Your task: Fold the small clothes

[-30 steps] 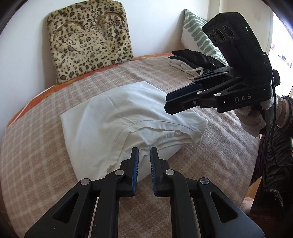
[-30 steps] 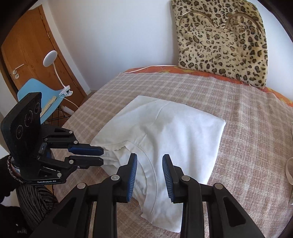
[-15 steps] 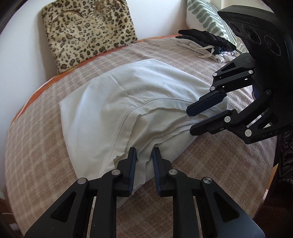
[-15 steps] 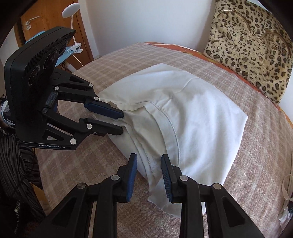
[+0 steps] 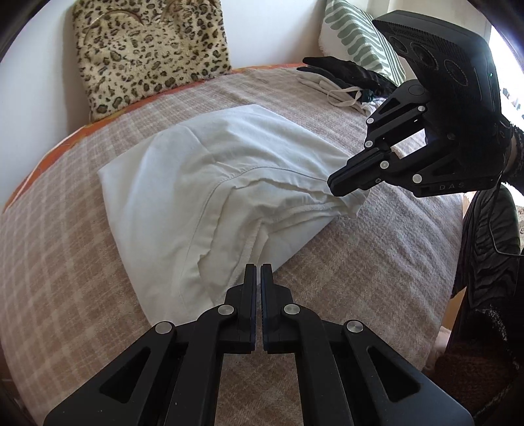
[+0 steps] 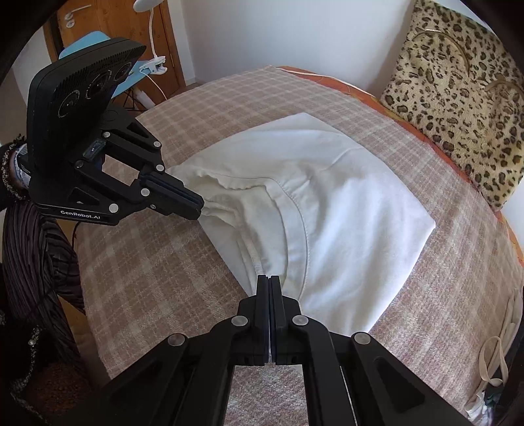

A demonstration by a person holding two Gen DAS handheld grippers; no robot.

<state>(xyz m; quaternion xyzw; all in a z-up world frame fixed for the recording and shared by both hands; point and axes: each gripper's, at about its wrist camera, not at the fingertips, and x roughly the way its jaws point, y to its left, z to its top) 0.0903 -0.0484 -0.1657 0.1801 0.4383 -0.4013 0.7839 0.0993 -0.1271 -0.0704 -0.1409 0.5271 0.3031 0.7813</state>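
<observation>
A white garment [image 5: 209, 183] lies partly folded on the plaid bed cover; it also shows in the right wrist view [image 6: 334, 209]. My left gripper [image 5: 257, 272] is shut on the garment's near hem edge; in the right wrist view it [image 6: 196, 208] pinches the left corner. My right gripper [image 6: 269, 283] is shut on the near hem; in the left wrist view it [image 5: 332, 186] pinches the right corner. The cloth is bunched and pulled taut between the two grips.
A leopard-print cushion [image 5: 147, 55] leans on the wall behind the bed. A pile of dark and pale clothes [image 5: 344, 78] lies at the back right by a leaf-patterned pillow [image 5: 357, 39]. A blue chair and wooden door [image 6: 108, 19] stand left of the bed.
Both grippers have closed on the garment's hem, the left on one corner and the right on the other. The cloth edge now bunches between them.
</observation>
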